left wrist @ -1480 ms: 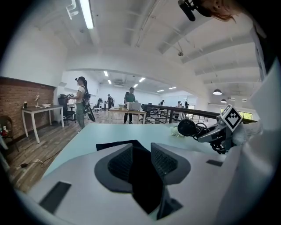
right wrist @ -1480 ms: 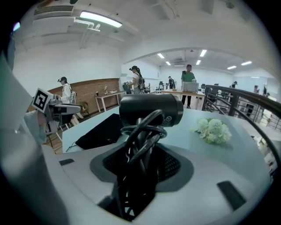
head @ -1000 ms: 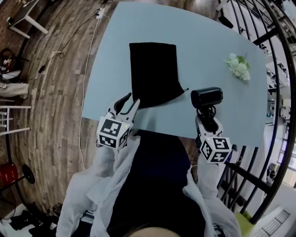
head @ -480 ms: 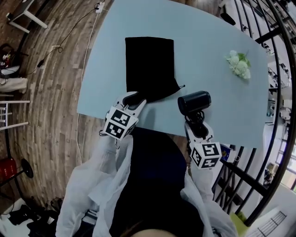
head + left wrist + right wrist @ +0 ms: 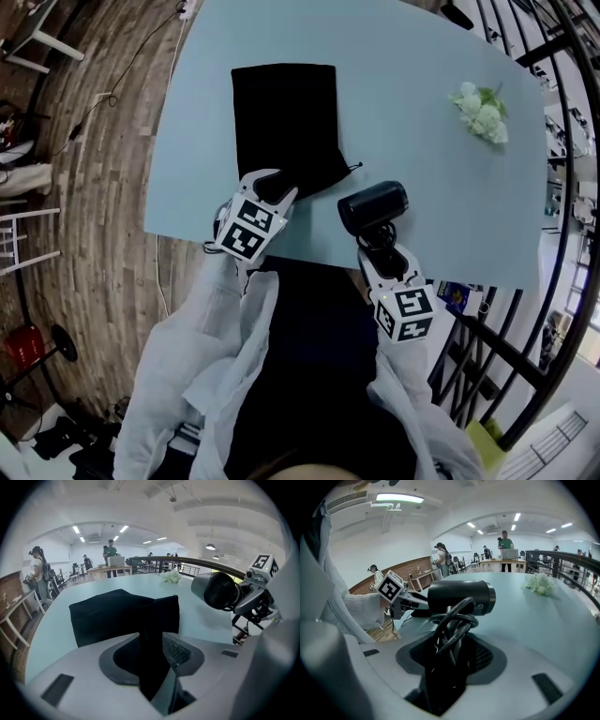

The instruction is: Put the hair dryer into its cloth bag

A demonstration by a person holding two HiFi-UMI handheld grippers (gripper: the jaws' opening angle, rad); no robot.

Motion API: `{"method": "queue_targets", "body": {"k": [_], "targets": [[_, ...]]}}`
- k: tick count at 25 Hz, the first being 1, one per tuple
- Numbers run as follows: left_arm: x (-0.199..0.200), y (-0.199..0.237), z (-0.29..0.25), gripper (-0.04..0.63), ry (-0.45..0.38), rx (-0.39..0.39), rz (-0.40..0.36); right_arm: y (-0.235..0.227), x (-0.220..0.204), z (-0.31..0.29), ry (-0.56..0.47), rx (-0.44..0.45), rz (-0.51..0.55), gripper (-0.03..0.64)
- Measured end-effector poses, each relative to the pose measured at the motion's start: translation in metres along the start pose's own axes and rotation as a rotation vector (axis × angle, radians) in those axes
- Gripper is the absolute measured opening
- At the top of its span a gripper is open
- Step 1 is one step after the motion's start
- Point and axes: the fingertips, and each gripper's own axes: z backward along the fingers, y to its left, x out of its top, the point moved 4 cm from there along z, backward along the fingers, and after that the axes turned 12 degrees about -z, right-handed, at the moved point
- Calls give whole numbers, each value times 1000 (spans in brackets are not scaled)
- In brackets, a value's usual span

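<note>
A black cloth bag [image 5: 284, 117] lies flat on the pale blue table [image 5: 441, 197]. My left gripper [image 5: 272, 187] is at the bag's near edge. In the left gripper view the bag [image 5: 112, 613] runs in between the jaws of the left gripper [image 5: 151, 654]. Those jaws are opening and the pads do not look pressed on the cloth. My right gripper [image 5: 382, 251] is shut on the handle and wound cord of the black hair dryer [image 5: 372, 204]. The dryer hangs just right of the bag's near corner, with its barrel [image 5: 461, 597] lying crosswise above the right gripper [image 5: 450, 654].
A small bunch of white and green flowers [image 5: 483, 114] lies at the table's far right. A black metal railing [image 5: 562, 141] curves along the right side. Wooden floor with a cable [image 5: 112, 94] is on the left. People stand at desks in the background [image 5: 110, 555].
My left gripper has come down and forward onto the bag's near edge. My right gripper has carried the hair dryer left, closer to the bag.
</note>
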Motion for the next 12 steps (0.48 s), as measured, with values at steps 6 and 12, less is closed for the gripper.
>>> {"method": "queue_targets", "body": {"k": [6,12], "targets": [[-9,-1,-11,148,90,-26,20,3,-4,-2,19,16,15,195],[-15,-3,-14,57,119,-28,-26,8,-8,-6,29,16,17,195]]}}
